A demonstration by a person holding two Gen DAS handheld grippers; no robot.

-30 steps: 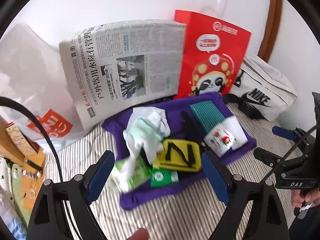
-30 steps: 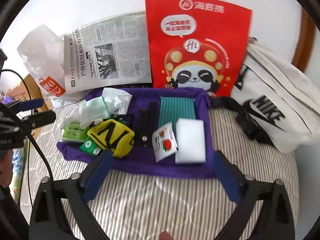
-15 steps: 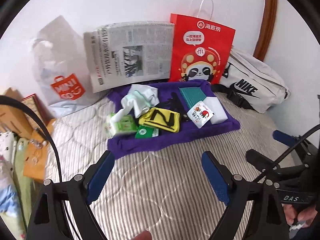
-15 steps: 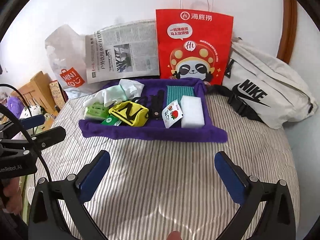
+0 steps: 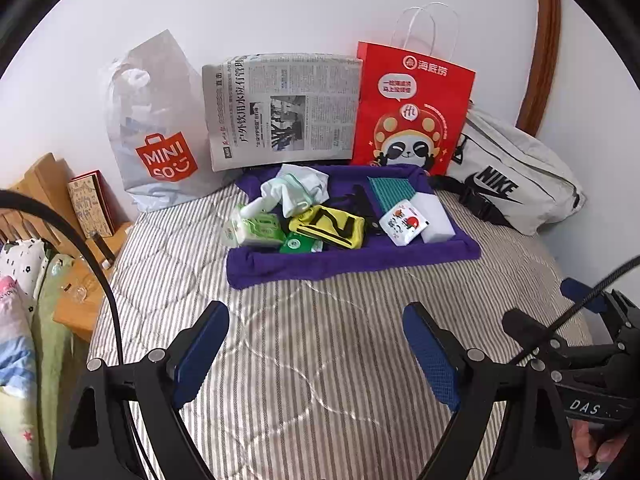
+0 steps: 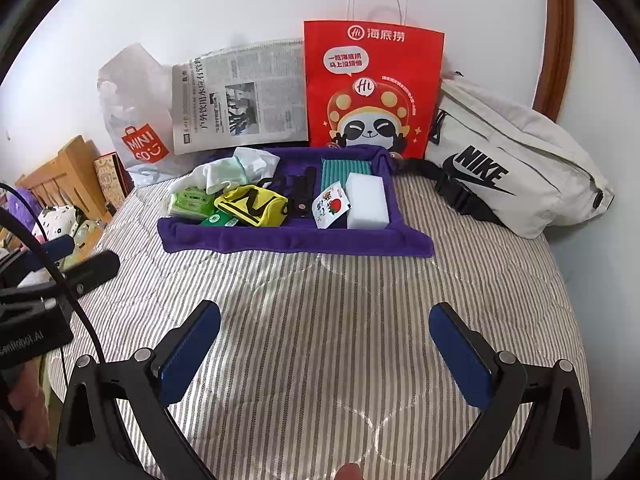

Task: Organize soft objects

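Note:
A purple cloth (image 5: 352, 258) (image 6: 296, 238) lies on the striped bed with soft things piled on it. I see a white-green cloth (image 5: 298, 188) (image 6: 236, 168), a green tissue pack (image 5: 256, 232) (image 6: 190, 200), a yellow pouch (image 5: 328, 226) (image 6: 252, 204), a white sponge (image 5: 434, 218) (image 6: 366, 206), a teal cloth (image 5: 392, 192) (image 6: 346, 168) and a small sachet (image 5: 404, 222) (image 6: 330, 206). My left gripper (image 5: 316, 334) hangs open over bare bedding, well short of the purple cloth. My right gripper (image 6: 324, 332) is likewise open and holds nothing.
Against the wall stand a translucent shop bag (image 5: 156, 136), a folded newspaper (image 5: 280, 112), a red paper bag (image 5: 412, 112) and a white waist bag (image 5: 516, 176). A wooden bed frame (image 5: 44, 188) and bedding lie at the left. A person's hand (image 5: 592, 444) holds the right gripper.
Both grippers have pulled back from the purple cloth, which now looks smaller and farther off. The shop bag and more bare bedding have come into view. Both stayed open.

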